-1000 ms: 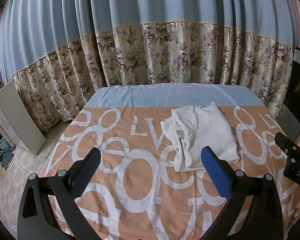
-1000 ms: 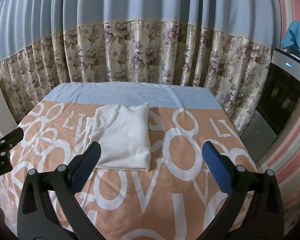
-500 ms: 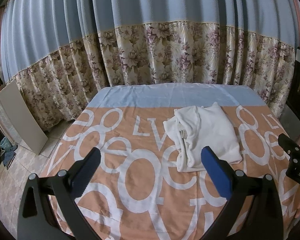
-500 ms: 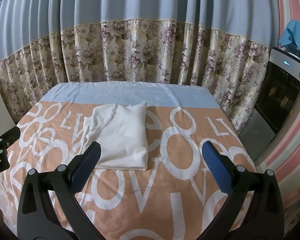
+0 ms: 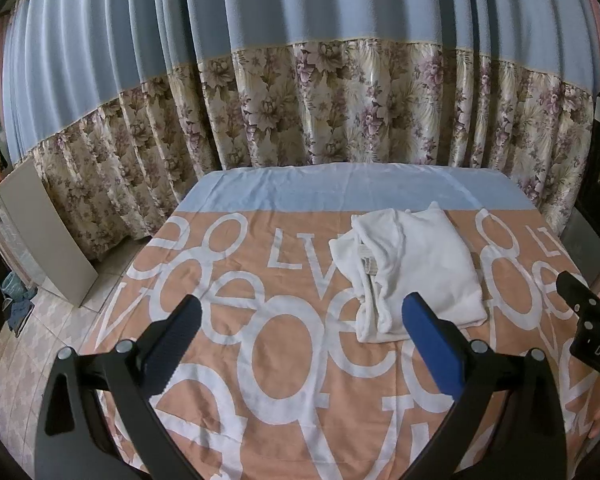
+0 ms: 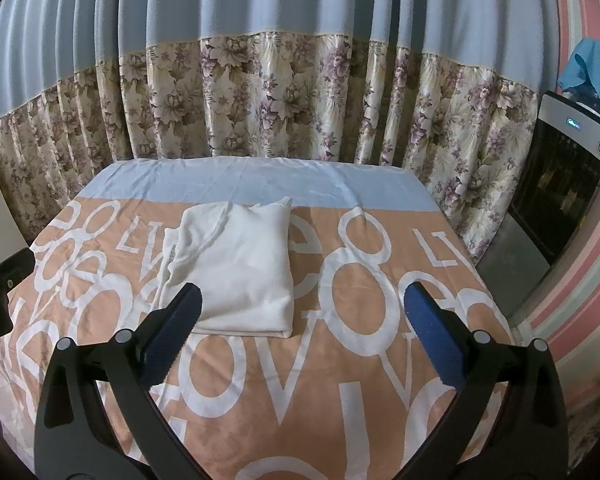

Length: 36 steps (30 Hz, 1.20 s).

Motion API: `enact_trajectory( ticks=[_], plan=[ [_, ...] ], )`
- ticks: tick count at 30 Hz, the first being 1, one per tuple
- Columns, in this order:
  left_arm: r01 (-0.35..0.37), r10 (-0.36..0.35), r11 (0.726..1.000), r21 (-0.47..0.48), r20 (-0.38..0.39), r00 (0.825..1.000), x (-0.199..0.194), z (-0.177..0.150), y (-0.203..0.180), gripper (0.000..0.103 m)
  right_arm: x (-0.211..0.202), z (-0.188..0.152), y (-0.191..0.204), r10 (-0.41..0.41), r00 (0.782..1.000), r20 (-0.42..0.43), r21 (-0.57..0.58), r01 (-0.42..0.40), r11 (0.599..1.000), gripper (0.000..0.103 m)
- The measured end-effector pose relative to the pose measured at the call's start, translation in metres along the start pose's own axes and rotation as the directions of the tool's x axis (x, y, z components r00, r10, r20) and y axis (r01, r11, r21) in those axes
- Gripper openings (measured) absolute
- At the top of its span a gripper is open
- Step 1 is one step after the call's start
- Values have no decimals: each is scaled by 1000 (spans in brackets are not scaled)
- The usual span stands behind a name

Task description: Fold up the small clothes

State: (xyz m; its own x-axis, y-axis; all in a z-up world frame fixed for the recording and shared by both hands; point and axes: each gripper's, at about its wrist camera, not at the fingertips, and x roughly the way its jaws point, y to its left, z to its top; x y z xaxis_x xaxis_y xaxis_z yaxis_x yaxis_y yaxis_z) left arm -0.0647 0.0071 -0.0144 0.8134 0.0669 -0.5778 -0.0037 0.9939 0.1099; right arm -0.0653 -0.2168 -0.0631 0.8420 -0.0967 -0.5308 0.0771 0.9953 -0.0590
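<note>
A small white garment (image 5: 412, 268) (image 6: 240, 268) lies folded into a compact rectangle on the orange cover with white letters (image 5: 284, 344) (image 6: 340, 360). Its layered edges bunch along the left side. My left gripper (image 5: 300, 332) hangs open above the cover, near and to the left of the garment, nothing between its blue pads. My right gripper (image 6: 302, 320) is open too, held back from the garment's near right corner and empty. The right gripper's black body (image 5: 592, 320) shows at the right edge of the left wrist view; the left gripper's body (image 6: 0, 288) shows at the left edge of the right wrist view.
A blue and floral curtain (image 5: 320, 80) (image 6: 280, 80) hangs behind the table. A pale board (image 5: 40, 232) leans at the left over tiled floor. A black appliance (image 6: 560, 184) with a blue cloth (image 6: 592, 72) on top stands at the right by a striped wall.
Both grippers have drawn back and risen slightly, so the table looks a little farther away. The folded garment has not moved. Both stay open.
</note>
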Motion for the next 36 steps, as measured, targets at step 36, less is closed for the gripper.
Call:
enact_trajectory(
  ticks=[36],
  plan=[
    [20, -21, 999, 47, 17, 1000, 1, 1, -2, 101, 7, -8, 11, -4, 1000, -12, -32, 4, 999, 100]
  ],
)
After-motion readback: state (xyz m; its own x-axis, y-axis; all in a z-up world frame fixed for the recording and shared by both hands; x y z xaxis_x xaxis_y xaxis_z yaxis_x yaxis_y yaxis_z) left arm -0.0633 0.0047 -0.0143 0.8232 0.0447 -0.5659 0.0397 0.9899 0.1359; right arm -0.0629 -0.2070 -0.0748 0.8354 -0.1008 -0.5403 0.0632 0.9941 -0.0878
